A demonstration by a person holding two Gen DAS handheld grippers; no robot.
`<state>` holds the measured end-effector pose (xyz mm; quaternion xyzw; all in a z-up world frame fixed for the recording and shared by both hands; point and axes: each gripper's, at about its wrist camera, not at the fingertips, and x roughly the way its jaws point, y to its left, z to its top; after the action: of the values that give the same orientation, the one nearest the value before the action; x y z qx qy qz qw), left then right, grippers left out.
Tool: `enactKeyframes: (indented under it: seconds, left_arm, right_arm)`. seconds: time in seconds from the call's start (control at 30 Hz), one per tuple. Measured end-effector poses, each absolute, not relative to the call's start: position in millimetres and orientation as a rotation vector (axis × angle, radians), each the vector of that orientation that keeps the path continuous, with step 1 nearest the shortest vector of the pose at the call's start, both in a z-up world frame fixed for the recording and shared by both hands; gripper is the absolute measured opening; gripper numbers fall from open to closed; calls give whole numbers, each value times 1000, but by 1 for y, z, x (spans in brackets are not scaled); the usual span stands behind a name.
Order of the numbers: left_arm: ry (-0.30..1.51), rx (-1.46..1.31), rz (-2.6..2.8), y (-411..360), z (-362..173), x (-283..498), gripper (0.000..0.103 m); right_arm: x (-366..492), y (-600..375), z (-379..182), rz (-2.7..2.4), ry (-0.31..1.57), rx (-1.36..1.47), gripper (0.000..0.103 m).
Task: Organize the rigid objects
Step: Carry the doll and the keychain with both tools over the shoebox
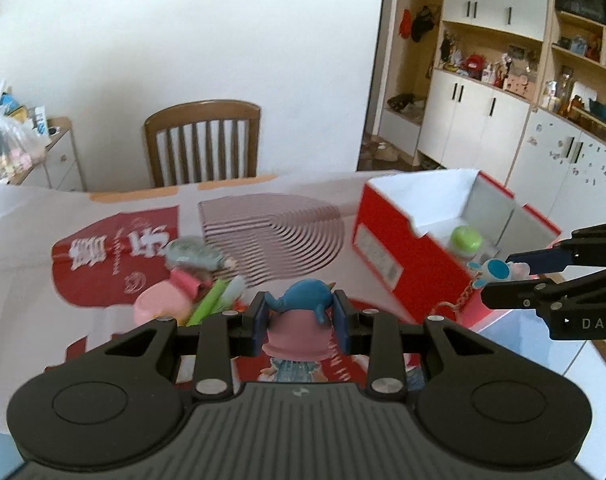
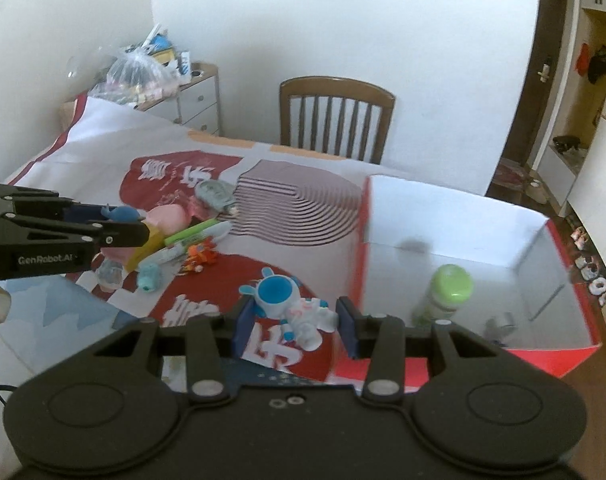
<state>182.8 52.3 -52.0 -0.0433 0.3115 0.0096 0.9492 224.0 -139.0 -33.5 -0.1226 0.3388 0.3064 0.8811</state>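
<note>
Fingers [image 1: 260,320] clamping figurine [image 1: 299,312], astronaut [image 2: 291,312] between fingers [image 2: 347,328]

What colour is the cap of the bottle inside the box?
Light green cap; the right wrist view shows it best.

Box [image 2: 455,216] blurred; small dark item [image 2: 499,326] inside unidentifiable.

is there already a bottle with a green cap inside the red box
Yes, a green-capped bottle stands inside the red box, against its white interior near the front wall.
</note>
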Motion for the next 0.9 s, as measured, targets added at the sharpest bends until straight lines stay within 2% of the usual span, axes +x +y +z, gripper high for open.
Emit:
enactKeyframes:
  seconds: [0.57,0.9]
  left_arm:
    - [584,-71,-70,-38,-2,272,32]
    - [622,-43,-113,-90,-1,345,32]
  right_arm:
    - [284,-235,-23,563,656,-240,43]
    - [331,-277,-42,525,677,-224,43]
